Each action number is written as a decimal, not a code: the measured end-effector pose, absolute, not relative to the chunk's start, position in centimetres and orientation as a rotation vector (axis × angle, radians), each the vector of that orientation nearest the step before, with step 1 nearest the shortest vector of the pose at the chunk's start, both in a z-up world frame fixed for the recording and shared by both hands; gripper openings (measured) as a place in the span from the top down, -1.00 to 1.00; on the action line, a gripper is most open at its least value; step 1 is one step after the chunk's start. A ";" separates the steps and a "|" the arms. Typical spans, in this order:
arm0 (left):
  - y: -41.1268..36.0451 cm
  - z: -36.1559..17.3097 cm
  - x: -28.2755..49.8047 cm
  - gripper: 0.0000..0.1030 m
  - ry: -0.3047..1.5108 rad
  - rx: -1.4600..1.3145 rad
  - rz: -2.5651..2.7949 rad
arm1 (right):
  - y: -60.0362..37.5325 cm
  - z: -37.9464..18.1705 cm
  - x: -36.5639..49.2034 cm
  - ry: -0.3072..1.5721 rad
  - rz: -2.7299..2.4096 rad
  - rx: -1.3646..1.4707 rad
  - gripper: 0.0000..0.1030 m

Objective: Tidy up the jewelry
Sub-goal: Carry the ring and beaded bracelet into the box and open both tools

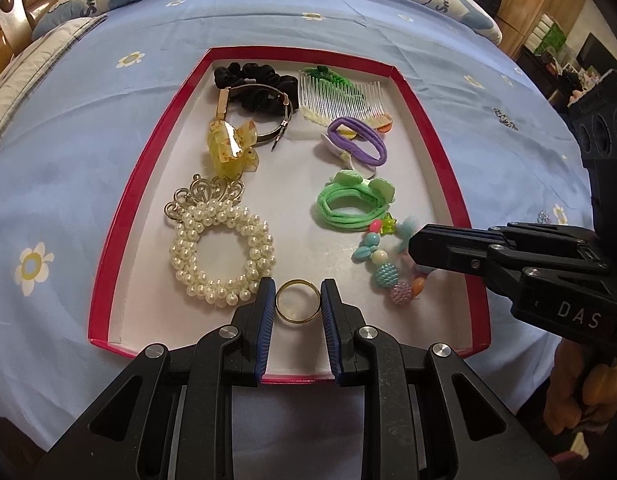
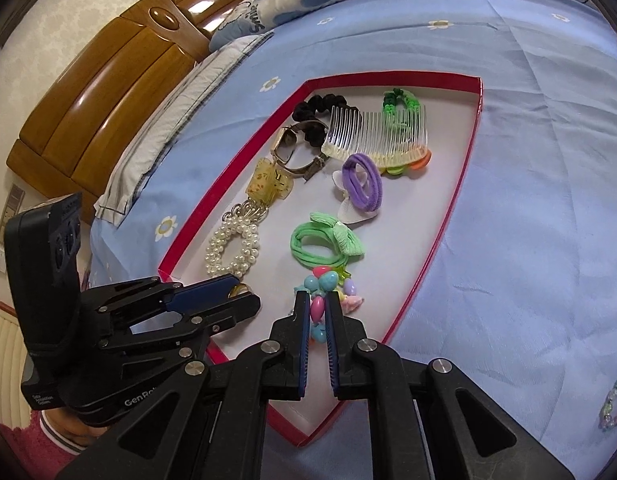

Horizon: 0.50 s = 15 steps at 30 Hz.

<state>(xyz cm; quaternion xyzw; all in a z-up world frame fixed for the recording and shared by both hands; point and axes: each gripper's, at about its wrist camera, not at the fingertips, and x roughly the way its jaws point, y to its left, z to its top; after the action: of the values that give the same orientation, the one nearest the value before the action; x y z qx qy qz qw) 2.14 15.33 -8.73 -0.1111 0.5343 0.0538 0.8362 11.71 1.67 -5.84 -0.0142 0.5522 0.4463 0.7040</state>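
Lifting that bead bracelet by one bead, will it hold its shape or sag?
Probably sags: the bead bracelet looks like separate beads strung in a loop, already bunched unevenly. The right gripper pinches only one bead, and smooth rounded beads could slip. Likely light.

Hair ties: three. Bracelets: two. Ring: one. Comb: one.

Left gripper angled steeply downward, fingers narrowly parted and pressed against either side of a gold ring. Right gripper pitched downward alongside, fingers almost together around a beaded bracelet.
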 end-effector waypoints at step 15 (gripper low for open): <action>14.3 -8.8 2.6 0.59 1.148 -0.160 0.145 | 1.8 -6.3 12.0 1.239 0.994 -0.023 0.77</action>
<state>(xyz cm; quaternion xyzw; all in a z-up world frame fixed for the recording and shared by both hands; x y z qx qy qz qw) 2.59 14.27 -8.79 -0.0754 0.5420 0.0684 0.8342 11.96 1.75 -6.35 -0.0103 0.5562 0.4462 0.7010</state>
